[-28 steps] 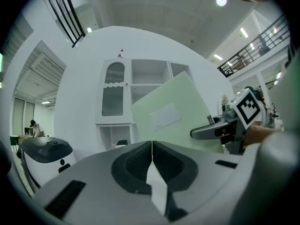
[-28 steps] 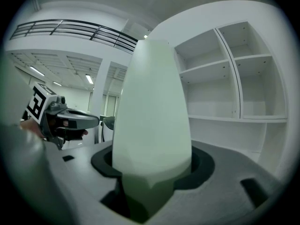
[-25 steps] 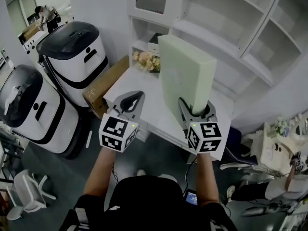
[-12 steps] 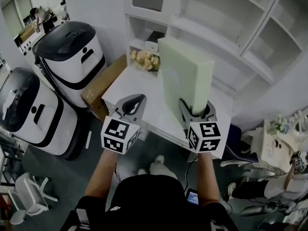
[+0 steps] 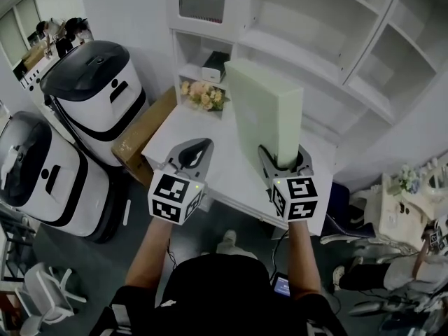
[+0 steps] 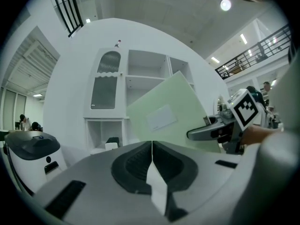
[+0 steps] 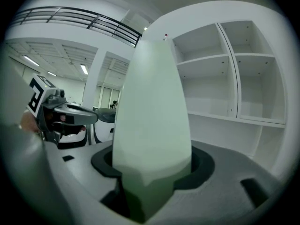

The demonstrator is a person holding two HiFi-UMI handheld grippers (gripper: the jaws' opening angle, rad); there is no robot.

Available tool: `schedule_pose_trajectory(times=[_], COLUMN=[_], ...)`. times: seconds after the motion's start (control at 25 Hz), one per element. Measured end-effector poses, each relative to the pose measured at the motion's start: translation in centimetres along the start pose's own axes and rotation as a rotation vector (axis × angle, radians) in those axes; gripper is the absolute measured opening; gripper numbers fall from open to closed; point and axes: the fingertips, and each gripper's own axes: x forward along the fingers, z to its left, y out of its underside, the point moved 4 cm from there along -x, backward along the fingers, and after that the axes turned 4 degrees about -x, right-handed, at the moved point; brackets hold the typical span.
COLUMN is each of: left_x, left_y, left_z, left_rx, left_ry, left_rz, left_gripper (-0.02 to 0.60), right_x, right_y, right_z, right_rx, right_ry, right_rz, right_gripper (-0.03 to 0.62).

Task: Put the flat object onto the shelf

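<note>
A flat pale green box [image 5: 264, 114] stands upright over the white table [image 5: 178, 128], held by its lower edge. My right gripper [image 5: 282, 162] is shut on it; in the right gripper view the box [image 7: 152, 125] fills the middle between the jaws. The left gripper view shows the box [image 6: 166, 114] from the side, with a white label on it. My left gripper [image 5: 194, 149] hovers to the left of the box, its jaws pressed together with nothing between them [image 6: 152, 146]. The white shelf unit [image 5: 329, 40] with open compartments rises behind the table.
A bunch of flowers [image 5: 201, 96] lies at the table's back left. A small black-and-white device [image 5: 213, 66] sits in a low shelf compartment. Two white and black machines [image 5: 94, 93] and a brown cardboard box [image 5: 143, 128] stand at the left. A white cart [image 5: 406, 208] is at the right.
Both grippers and the green box have moved a little forward over the table, closer to the shelf unit. The grip on the box is unchanged.
</note>
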Motion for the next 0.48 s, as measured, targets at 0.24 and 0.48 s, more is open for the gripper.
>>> schedule_pose_trajectory(times=[0.24, 0.48], left_x=[3.2, 6.5], left_y=[-1.2, -2.7], left_z=[-0.5, -0.8], left_rx=[0.024, 0.07], left_ry=[0.028, 0.037], left_rz=[-0.011, -0.038], left_gripper=[0.008, 0.008], right_x=[1.5, 3.0], right_y=[-0.6, -1.4], right_z=[-2.4, -4.0], right_rx=[-0.058, -0.167], right_ry=[0.017, -0.001], right_rz=[0.031, 0.071], right_gripper=[0.27, 0.27])
